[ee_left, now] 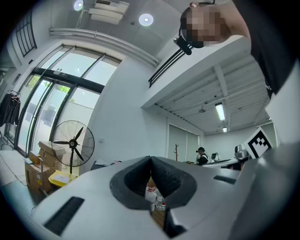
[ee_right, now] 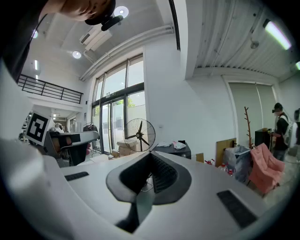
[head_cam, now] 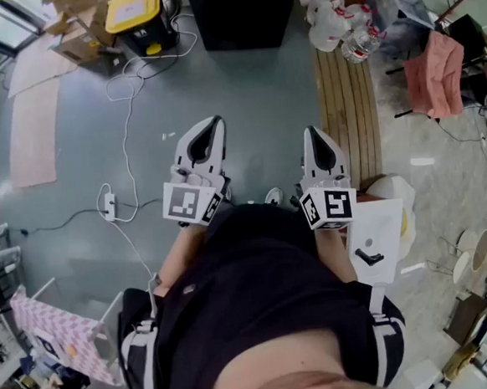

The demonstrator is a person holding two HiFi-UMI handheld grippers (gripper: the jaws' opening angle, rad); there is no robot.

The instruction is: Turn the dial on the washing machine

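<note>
Grey flooring [head_cam: 244, 89] fills the upper and middle part of the head view, crossed by a white cable [head_cam: 125, 132] at left of centre. A yellow-lidded bin [head_cam: 132, 9] and cardboard boxes [head_cam: 80, 43] are noted at the upper left, a slatted wooden board [head_cam: 347, 106] right of centre, bagged plastic bottles [head_cam: 343, 18] at its top end, and a pink cloth [head_cam: 435, 74] at the upper right. The left tool [head_cam: 211, 126] and the right tool [head_cam: 312, 132] are held side by side, apart from each other, above the floor at mid-frame, tips pointing to the top of the frame. In each gripper view the jaws are seen brought together at the tips, with nothing gripped between them. A pedestal fan [ee_right: 139, 133] is recorded by tall windows behind the right tool. The washing machine dial cannot be identified in any view.
</note>
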